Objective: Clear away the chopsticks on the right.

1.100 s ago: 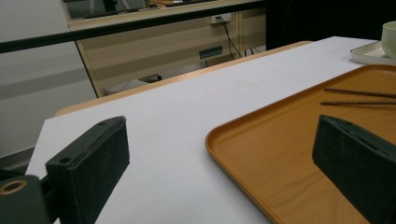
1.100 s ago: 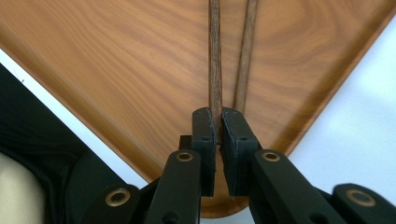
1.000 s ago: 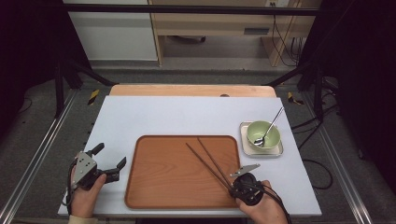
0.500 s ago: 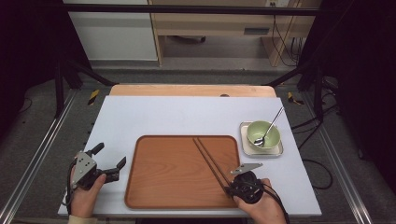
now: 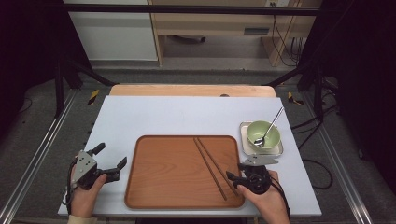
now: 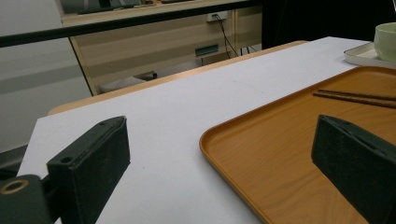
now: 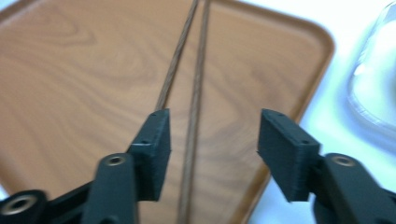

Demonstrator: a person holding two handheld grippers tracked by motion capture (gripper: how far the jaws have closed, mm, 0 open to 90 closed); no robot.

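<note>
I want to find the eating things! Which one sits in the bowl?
The spoon: its scoop rests in the green bowl, handle sticking out. The two chopsticks lie flat on the brown tray.

A green bowl holding a metal spoon sits on a small white tray near the right edge of the white table. A bare strip of wooden tabletop runs along the far edge, with shelving beyond it.
</note>
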